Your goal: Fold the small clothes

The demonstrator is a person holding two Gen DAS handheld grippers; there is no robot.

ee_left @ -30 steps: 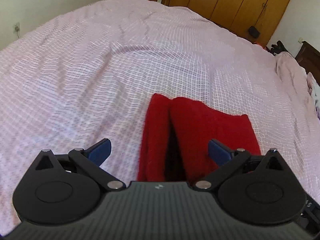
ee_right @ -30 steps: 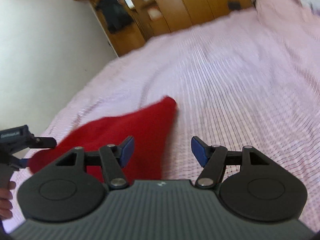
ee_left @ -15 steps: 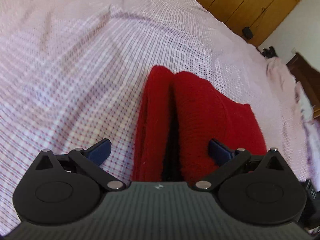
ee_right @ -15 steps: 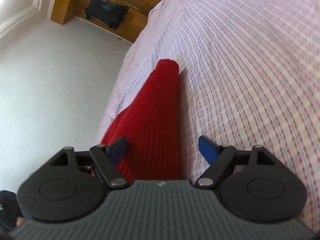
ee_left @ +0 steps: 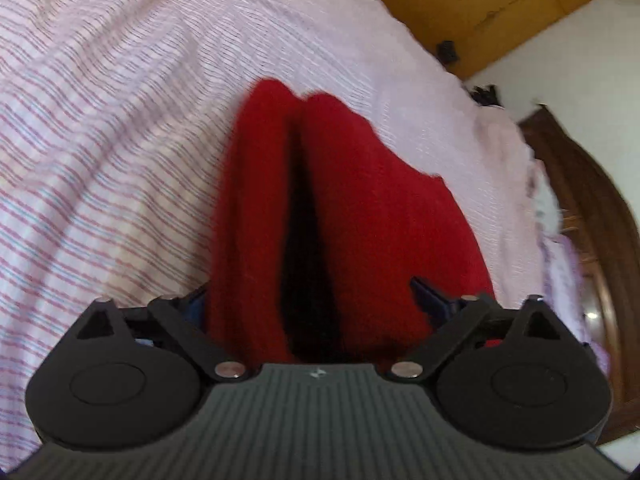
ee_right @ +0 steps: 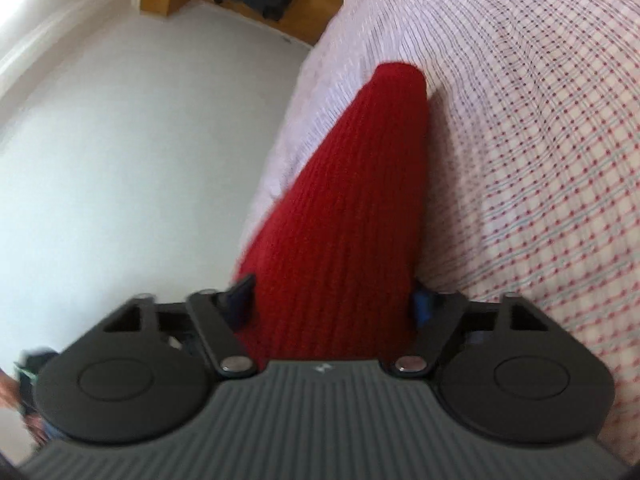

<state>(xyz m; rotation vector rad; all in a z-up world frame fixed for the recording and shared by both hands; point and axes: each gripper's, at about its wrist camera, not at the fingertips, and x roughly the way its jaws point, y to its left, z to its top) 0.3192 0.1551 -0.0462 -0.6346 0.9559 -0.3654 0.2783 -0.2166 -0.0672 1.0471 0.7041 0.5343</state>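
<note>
Pink checked bedsheet (ee_left: 120, 128) covers the bed, with wooden wardrobes (ee_left: 472, 4) behind. I see the red knit garment (ee_left: 360, 216) lying on it, doubled so two layers rise with a dark gap between. My left gripper (ee_left: 316, 300) has its fingers spread wide, straddling both layers. My right gripper (ee_right: 332, 300) likewise stands apart, flanking the garment's ribbed end near the bed edge.

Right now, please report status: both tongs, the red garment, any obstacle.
Left tongs open, straddling red garment. Right tongs open around its edge. Garment lies folded on checked bedsheet. No obstacle seen.
</note>
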